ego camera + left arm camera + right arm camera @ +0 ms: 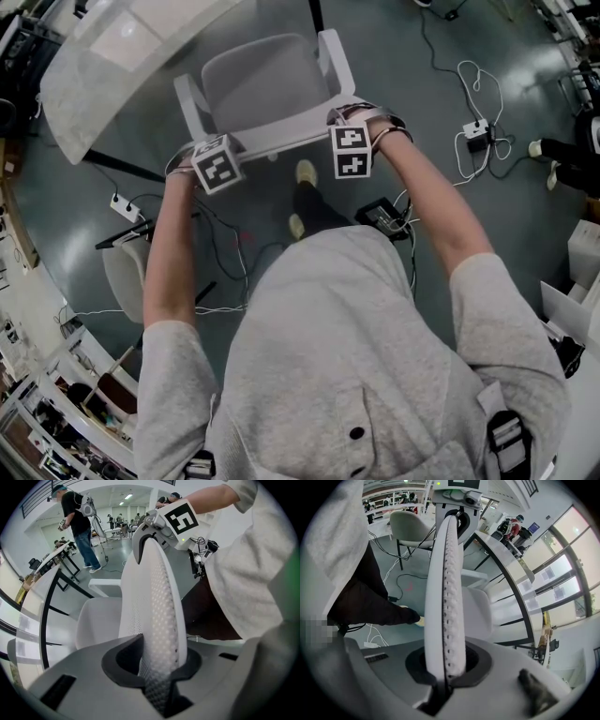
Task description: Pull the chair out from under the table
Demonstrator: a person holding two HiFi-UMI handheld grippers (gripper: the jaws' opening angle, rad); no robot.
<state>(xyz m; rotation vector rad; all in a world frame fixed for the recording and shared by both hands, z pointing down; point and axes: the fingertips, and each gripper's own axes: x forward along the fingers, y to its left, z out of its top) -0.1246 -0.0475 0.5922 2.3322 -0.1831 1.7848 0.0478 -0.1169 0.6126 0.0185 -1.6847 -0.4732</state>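
- Head view: I see the white chair (267,89) on the grey floor (412,84), its seat just beside the table's (103,75) rounded end and its backrest (281,141) towards me.
- My left gripper (208,150) pinches the backrest's top edge at the left corner (perforated mesh fills the jaws in the left gripper view).
- My right gripper (349,129) is clamped on the same edge at the right corner.

Right claw (445,667) tight on white chair backrest (445,583) (perforated edge), table (511,557) beyond.
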